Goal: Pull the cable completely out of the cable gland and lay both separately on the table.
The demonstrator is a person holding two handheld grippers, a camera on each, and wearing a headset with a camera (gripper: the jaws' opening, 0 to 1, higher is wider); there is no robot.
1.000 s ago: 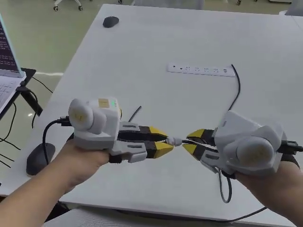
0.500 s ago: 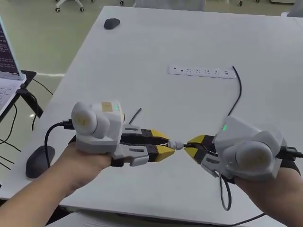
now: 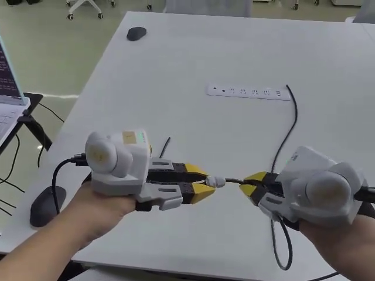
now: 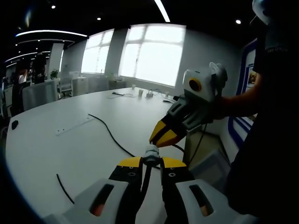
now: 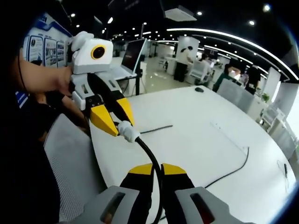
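Note:
In the head view my left gripper (image 3: 206, 183) is shut on the white cable gland (image 3: 215, 182), which sticks out of its yellow tips. A black cable (image 3: 233, 181) runs from the gland to my right gripper (image 3: 251, 185), which is shut on it a short way off. Both are held above the table's near edge, and the cable's slack hangs in a loop below the right hand. In the left gripper view the gland (image 4: 151, 151) sits between the jaws of my left gripper (image 4: 151, 161). In the right gripper view my right gripper (image 5: 156, 167) clamps the cable (image 5: 147, 149), which leads up to the gland (image 5: 127, 131).
A white power strip (image 3: 248, 91) lies mid-table, with a black cord (image 3: 291, 117) curving toward me. A short black wire (image 3: 166, 144) lies behind the left gripper. A mouse (image 3: 136, 34) sits at the far left corner of the white table (image 3: 176, 88). A laptop stands beyond the left edge.
My right gripper has drawn back to the right, away from the left one. A longer stretch of black cable now shows between the gland and the right jaws.

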